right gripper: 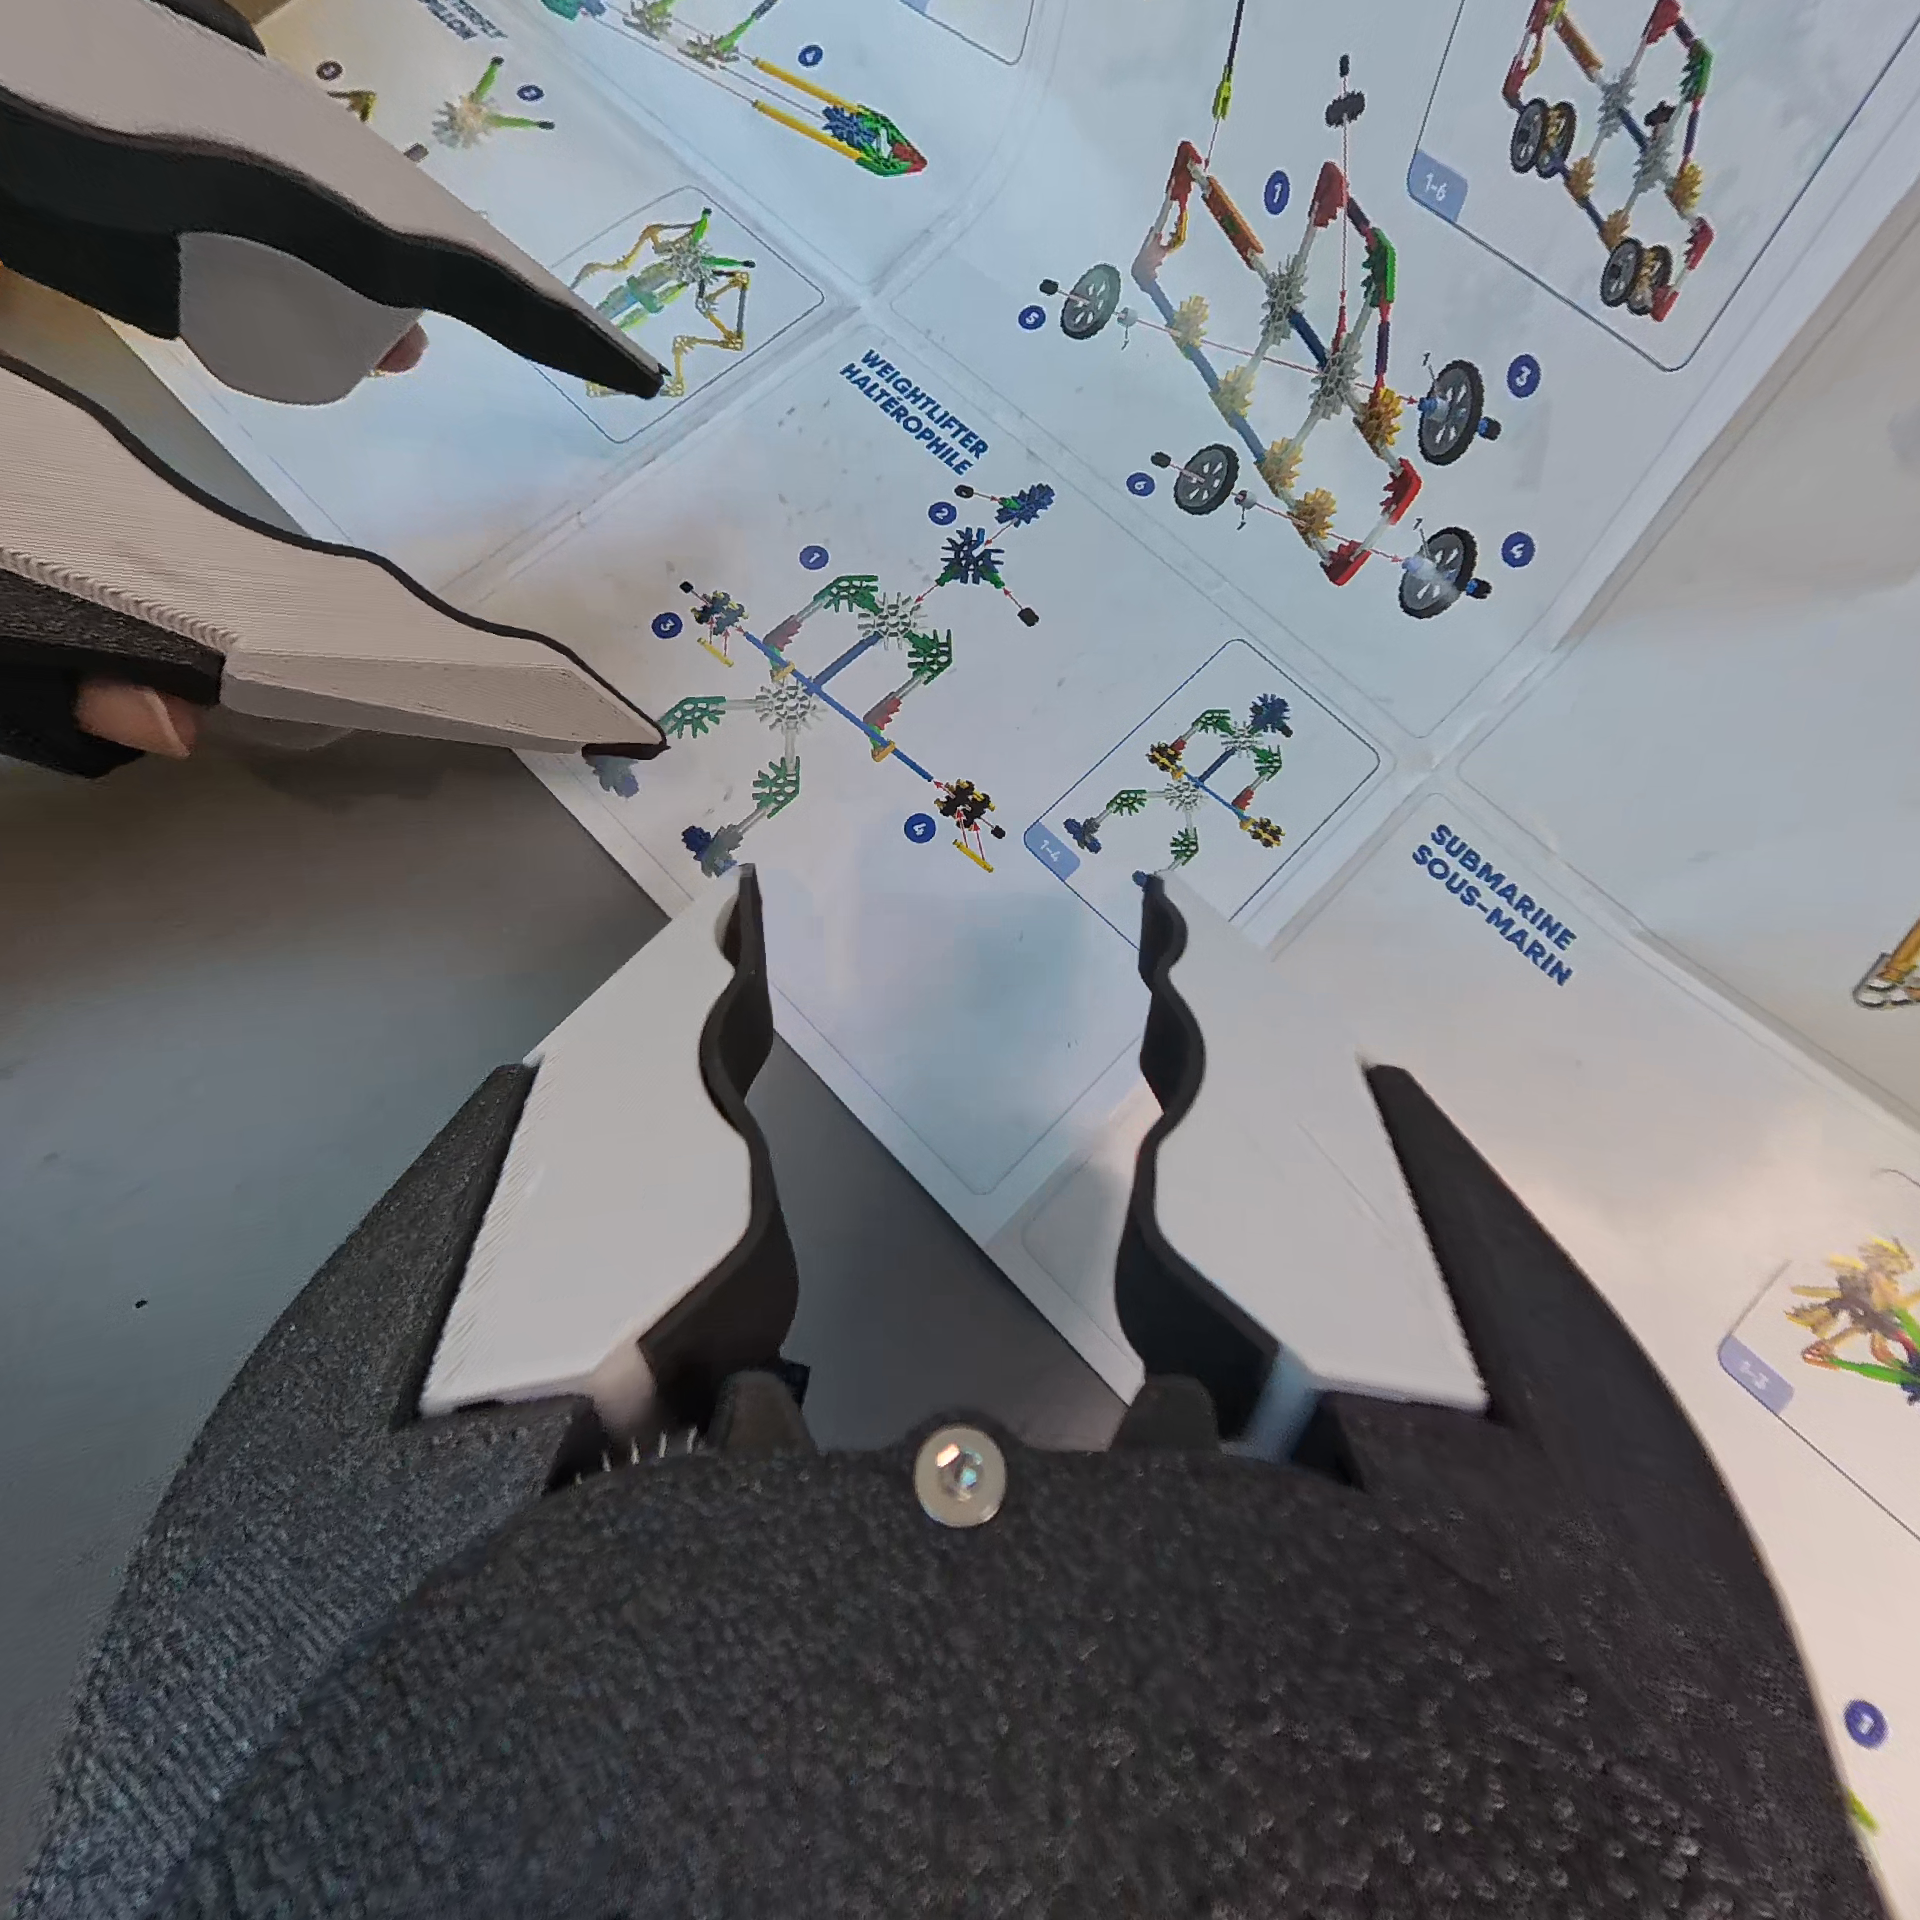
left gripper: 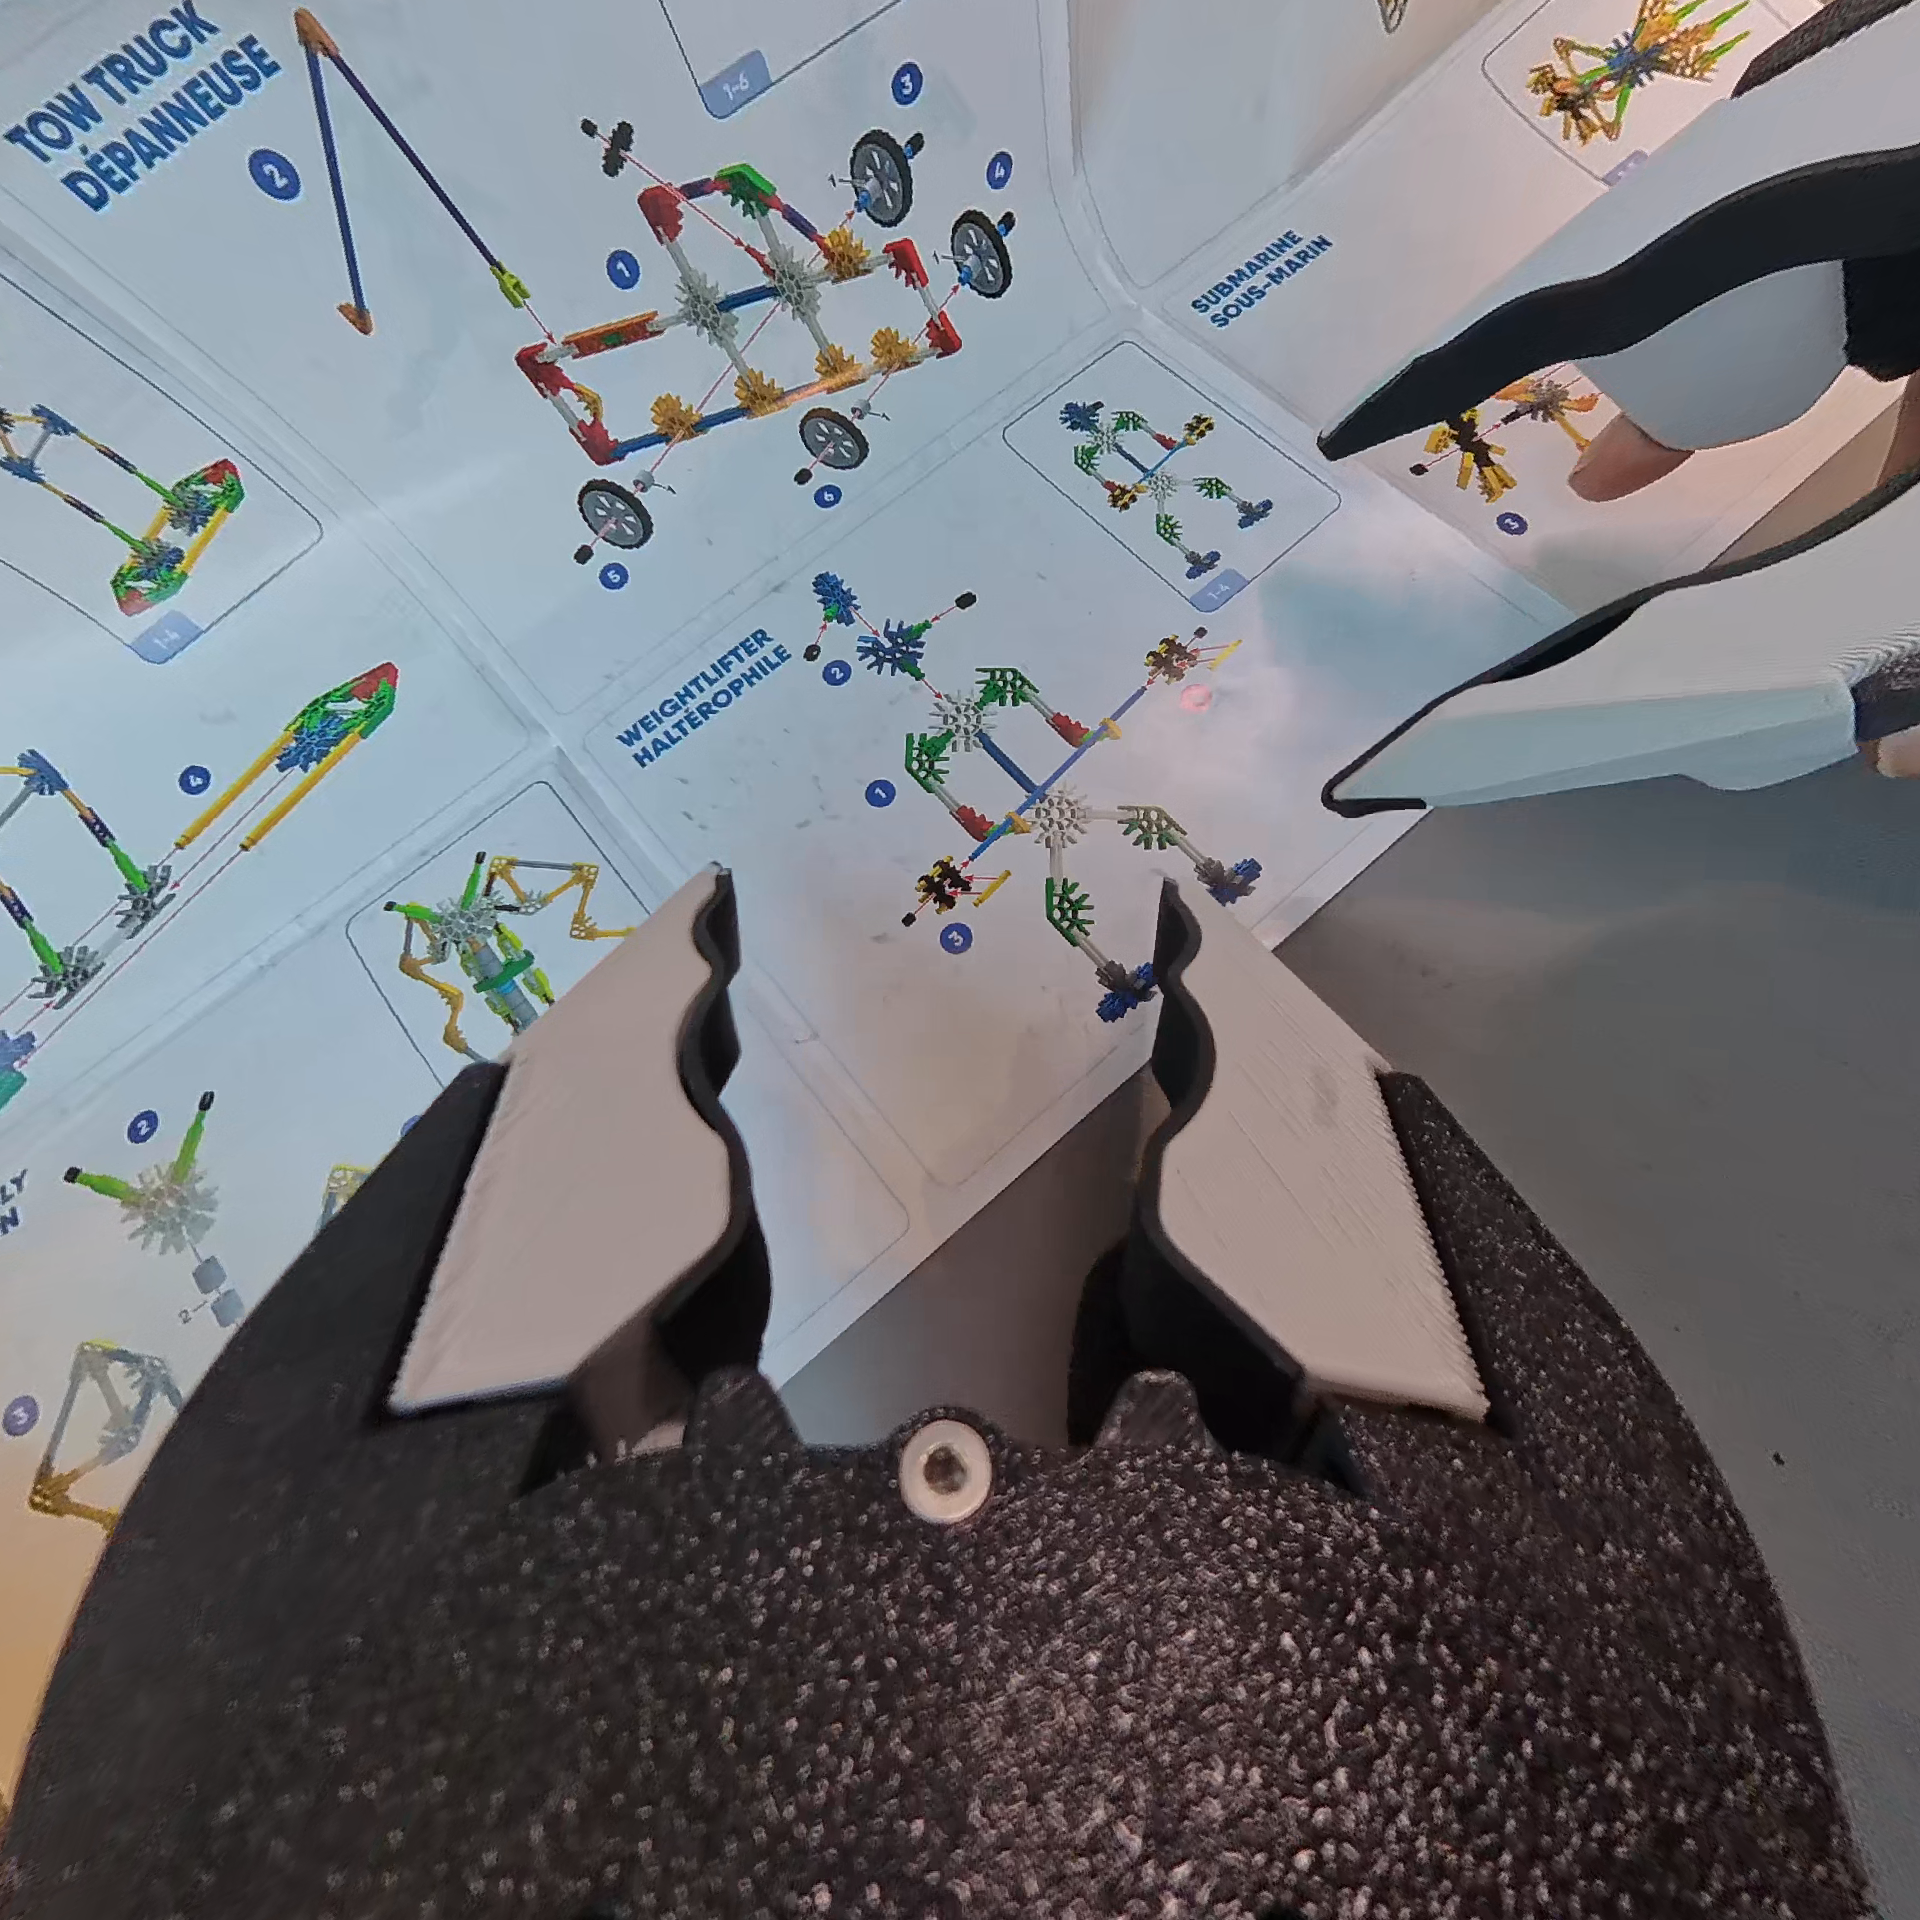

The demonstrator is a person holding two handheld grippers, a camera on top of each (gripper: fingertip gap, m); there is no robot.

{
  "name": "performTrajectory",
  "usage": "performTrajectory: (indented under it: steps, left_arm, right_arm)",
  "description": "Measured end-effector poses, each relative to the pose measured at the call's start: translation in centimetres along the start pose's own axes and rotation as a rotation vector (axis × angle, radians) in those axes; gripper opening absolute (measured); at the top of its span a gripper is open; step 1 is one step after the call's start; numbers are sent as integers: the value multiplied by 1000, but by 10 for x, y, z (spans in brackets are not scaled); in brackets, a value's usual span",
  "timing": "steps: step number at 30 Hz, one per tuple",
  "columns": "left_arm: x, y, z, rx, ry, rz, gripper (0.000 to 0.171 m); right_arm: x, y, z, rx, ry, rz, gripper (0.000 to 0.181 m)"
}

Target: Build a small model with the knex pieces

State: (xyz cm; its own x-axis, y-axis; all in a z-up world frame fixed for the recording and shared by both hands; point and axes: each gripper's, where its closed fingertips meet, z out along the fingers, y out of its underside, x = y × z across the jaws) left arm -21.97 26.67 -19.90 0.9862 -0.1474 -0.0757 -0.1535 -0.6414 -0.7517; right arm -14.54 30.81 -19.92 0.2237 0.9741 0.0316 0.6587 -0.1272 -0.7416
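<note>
We see our left gripper [left gripper: 940, 883] with fingers spread apart and nothing between them, hanging over the near edge of a printed instruction sheet [left gripper: 468, 582] of colourful rod-and-connector models. Our right gripper [right gripper: 940, 878] is parted and empty too, above the same sheet's edge where it meets the grey table [right gripper: 260, 1039]. The sheet lies flat, its edge running diagonally under both. Each gripper shows in the other's view, tips toward the sheet, well apart
</note>
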Motion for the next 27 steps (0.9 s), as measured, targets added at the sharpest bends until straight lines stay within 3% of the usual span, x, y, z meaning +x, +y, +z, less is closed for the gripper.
performTrajectory:
  steps: [7,15,20,21,24,27]
  left_arm:
    - [-1,4,8,-19,28,2,32]
    - [-4,5,11,-24,25,13,0]
    - [-4,5,11,-22,22,19,0]
    - [-4,5,11,-19,29,17,6]
    - [-1,3,9,-10,50,11,35]
    - [-1,2,8,-10,56,9,50]
  right_arm:
    - [4,-3,11,-33,17,-42,33]
    - [5,-2,12,-29,22,-70,0]
    - [3,-2,12,-23,11,-73,0]
    - [4,-2,12,-22,13,-72,2]
    - [3,1,14,-38,4,-62,33]
    - [4,1,15,-42,8,-57,54]
